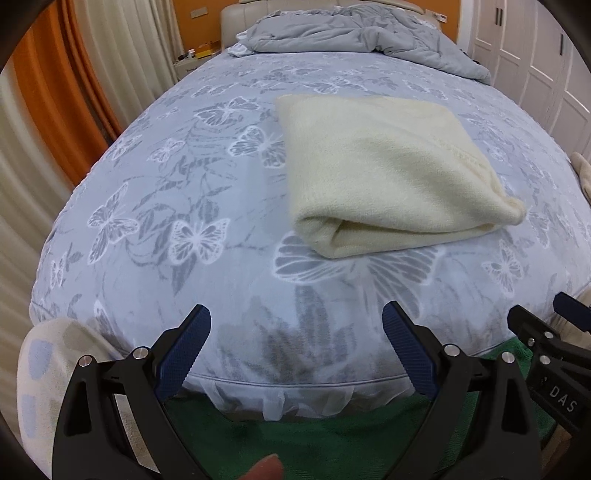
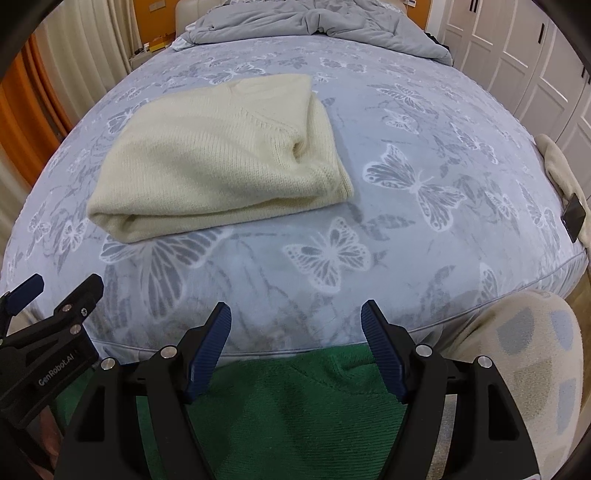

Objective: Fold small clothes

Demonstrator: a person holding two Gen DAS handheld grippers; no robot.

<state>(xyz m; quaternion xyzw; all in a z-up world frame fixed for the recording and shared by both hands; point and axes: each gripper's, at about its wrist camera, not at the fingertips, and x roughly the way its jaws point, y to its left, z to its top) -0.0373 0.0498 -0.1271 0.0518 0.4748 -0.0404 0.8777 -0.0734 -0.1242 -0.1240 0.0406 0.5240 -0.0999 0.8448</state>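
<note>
Cream sweater (image 2: 218, 162) folded, long axis crosswise on bed (image 2: 424, 258).

One folded cream sweater (image 1: 388, 173), one grey duvet (image 1: 354, 33), possibly second cream garment (image 2: 557, 166) at edge

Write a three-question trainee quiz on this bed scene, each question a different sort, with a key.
1. True or false: the cream sweater lies folded on the butterfly bedspread.
2. Multiple choice: the left gripper and right gripper are (A) both open and empty, (B) both shut on cloth, (C) one open, one shut.
3. Fill in: the crumpled duvet at the bed's far end is ____ in colour.

Key: 1 true; 2 A; 3 grey.
</note>
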